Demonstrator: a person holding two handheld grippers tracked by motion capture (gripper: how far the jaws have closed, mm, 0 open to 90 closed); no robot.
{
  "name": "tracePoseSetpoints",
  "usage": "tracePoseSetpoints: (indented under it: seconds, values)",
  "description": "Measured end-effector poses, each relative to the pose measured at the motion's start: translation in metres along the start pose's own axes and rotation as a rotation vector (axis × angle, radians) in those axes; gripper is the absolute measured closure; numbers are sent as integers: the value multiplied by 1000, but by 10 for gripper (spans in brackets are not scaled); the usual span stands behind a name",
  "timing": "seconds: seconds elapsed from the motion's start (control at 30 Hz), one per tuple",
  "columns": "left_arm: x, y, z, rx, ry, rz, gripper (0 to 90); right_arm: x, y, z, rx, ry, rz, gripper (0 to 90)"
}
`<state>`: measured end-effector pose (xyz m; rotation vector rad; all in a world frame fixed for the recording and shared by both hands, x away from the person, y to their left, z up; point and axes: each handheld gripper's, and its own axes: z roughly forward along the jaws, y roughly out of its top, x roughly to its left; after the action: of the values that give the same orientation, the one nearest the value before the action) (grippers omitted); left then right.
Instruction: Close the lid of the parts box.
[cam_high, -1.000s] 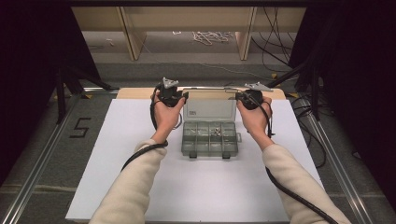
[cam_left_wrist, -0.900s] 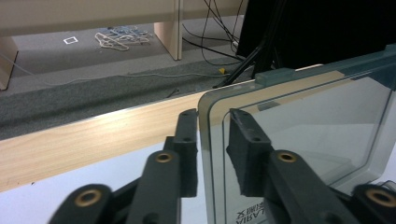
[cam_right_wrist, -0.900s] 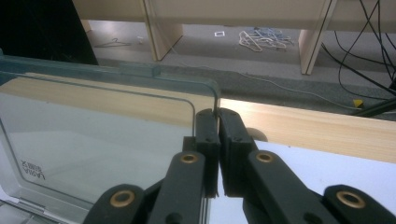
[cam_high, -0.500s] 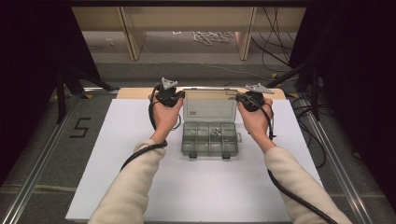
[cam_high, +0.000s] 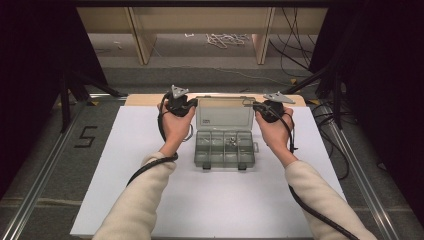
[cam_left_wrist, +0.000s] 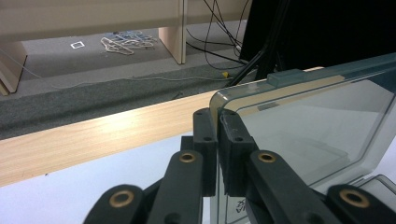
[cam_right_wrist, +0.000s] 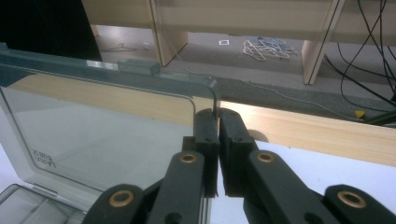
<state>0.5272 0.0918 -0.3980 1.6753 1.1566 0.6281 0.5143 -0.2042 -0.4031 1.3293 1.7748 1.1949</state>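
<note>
A clear plastic compartment box (cam_high: 224, 149) sits near the middle of the white desk (cam_high: 150, 200), toward its far edge, with its transparent lid (cam_high: 223, 114) standing open and upright behind the tray. In the high view, the left gripper (cam_high: 192, 103) sits at the lid's upper left corner and the right gripper (cam_high: 252, 105) at its upper right corner, each held in a hand whose cream sleeve reaches in from the bottom. The left gripper view shows the left gripper (cam_left_wrist: 218, 122) with its jaws having just been closing and now pressed onto the rim of the lid (cam_left_wrist: 317, 126) at its rounded corner, the thin plastic edge caught between the pads. The right gripper view shows the right gripper (cam_right_wrist: 218, 119) pinching the opposite corner of the lid (cam_right_wrist: 102, 135) in the same way, jaws nearly together on the edge. Inside the tray, several compartments are visible, and some small metal parts (cam_high: 231, 142) lie in one of the middle ones. A strip of pale wood (cam_left_wrist: 93, 140) runs along the far side of the desk, and beyond it a tangle of white cord (cam_high: 225, 39) lies on the grey floor.
</note>
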Motion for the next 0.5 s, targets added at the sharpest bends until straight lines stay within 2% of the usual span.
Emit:
tracePoseSetpoints:
  seconds: [0.27,0.37,0.5]
  values:
    - [-2,-3,-5,-12,-3,-3,862,1,-3,-4,-12,13,-8,874]
    - [-2,-3,-7,-14,-3,13,863,1,-4,-6,-16,8,-19,873]
    - [-4,-5,-9,-22,-4,14,863,2,-5,-8,-17,8,-21,873]
